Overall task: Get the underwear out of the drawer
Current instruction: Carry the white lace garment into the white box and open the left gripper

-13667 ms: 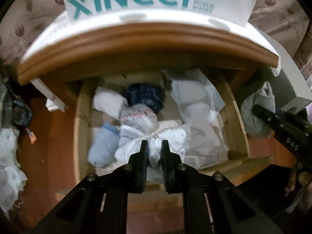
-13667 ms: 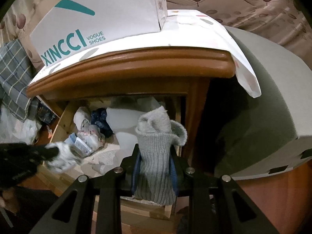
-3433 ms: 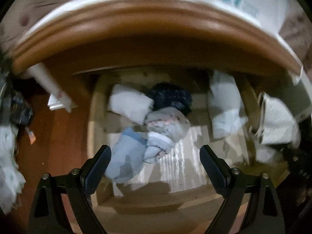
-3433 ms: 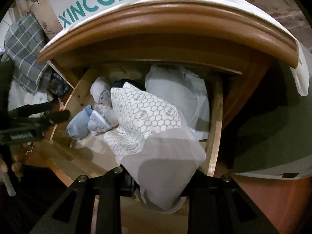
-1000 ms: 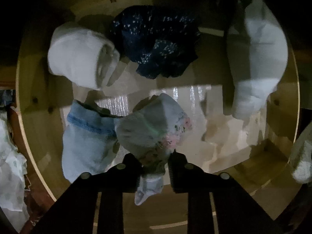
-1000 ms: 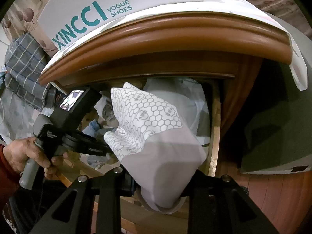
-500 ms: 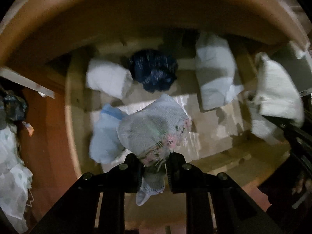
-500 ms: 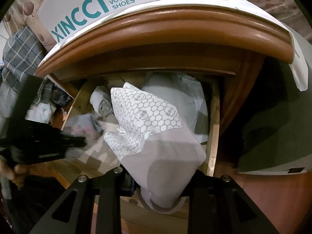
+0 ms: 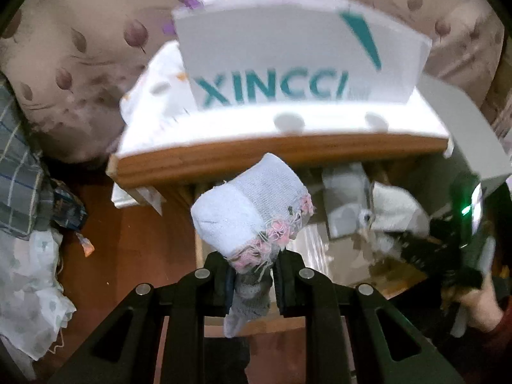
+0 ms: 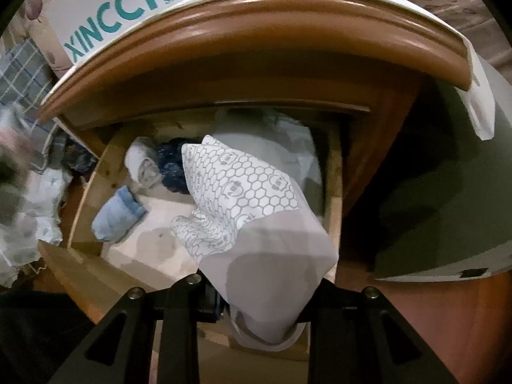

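Underwear, left wrist view: a pale blue rolled piece with pink frilled trim (image 9: 252, 211) is clamped between the nearly closed fingers of the left gripper (image 9: 251, 283), its tail hanging below the jaws. The piece is held in the air in front of the wooden nightstand (image 9: 278, 155), outside the drawer. A white shoe box (image 9: 297, 54) printed XINCCI stands on the nightstand top. At the right edge, the right gripper (image 9: 425, 249) appears, blurred, with white cloth at its tip.

Right wrist view: the right gripper (image 10: 260, 300) is narrowly closed on a white garment with a grey honeycomb print (image 10: 252, 198), held above the open drawer (image 10: 86, 198). Inside the drawer lie a light blue roll (image 10: 118, 211), a white roll (image 10: 140, 163), a dark blue speckled piece (image 10: 171, 166) and a pale folded item (image 10: 284, 140) at the back right.
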A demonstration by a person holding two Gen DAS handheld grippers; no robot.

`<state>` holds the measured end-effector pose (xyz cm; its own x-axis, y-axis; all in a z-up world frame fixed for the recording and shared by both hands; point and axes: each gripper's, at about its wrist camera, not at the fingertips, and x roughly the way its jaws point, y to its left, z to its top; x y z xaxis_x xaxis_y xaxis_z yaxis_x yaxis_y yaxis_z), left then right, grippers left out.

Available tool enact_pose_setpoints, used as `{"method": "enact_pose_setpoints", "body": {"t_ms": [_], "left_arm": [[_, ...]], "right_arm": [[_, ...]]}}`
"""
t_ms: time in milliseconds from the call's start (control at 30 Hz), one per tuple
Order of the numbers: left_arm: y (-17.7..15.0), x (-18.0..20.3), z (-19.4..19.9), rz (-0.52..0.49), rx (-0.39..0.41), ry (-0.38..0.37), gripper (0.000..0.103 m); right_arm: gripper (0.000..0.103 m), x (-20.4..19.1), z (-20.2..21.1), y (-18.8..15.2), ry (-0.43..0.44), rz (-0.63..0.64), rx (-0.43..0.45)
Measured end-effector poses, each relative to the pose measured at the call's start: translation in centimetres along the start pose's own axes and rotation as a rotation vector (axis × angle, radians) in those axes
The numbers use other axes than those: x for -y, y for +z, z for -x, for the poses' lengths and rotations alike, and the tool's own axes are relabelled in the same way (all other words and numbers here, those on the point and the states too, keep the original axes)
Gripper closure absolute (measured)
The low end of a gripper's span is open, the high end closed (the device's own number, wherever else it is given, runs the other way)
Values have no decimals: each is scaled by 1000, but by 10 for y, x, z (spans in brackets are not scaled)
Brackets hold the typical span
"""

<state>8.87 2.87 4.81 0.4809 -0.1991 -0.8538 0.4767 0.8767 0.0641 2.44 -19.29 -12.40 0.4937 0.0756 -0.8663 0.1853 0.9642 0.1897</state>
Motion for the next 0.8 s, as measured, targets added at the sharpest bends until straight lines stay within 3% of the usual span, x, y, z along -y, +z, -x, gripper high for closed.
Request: {"method": "enact_pose_setpoints", "body": {"t_ms": [300, 467, 633, 800], "left_arm": [[60, -25, 81, 47, 159, 14, 86], [101, -29, 104, 57, 228, 31, 85], [150, -28, 99, 66, 239, 23, 85], [198, -25, 67, 82, 223, 52, 85]], "right_arm": [[76, 13, -6, -3, -32, -47, -19], [76, 18, -8, -3, -42, -69, -25], [76, 17, -8, -2, -35, -70, -29], [76, 16, -8, -2, -33, -67, -31]]}}
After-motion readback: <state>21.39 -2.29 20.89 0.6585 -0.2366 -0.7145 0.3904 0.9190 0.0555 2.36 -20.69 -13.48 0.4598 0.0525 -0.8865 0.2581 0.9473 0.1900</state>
